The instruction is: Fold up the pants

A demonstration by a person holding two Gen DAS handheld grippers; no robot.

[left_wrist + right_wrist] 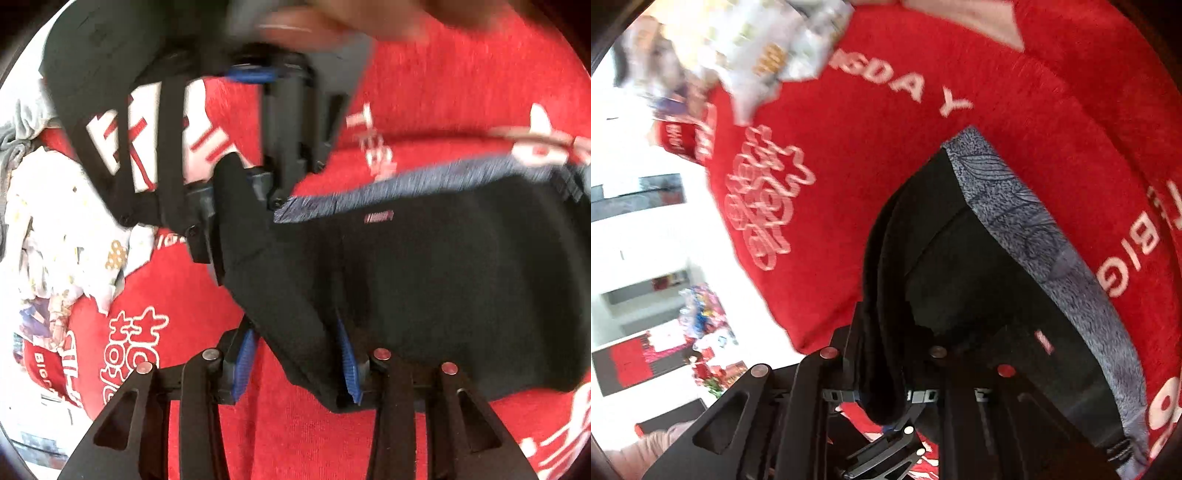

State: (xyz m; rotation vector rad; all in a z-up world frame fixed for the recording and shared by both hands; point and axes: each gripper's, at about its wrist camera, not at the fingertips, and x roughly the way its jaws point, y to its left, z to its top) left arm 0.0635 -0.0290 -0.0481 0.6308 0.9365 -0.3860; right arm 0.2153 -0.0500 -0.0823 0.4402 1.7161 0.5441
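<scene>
- The left gripper points steeply down; its blue pads pinch a fold of the black pants.
- The right gripper, also tilted down, is clamped on the pants' other edge, above the red cloth.

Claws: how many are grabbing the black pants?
2. The left claw pinches a fold of the black pants with a grey waistband at the bottom of its view; the right claw grips the pants' edge further up. None seem hidden.
</scene>
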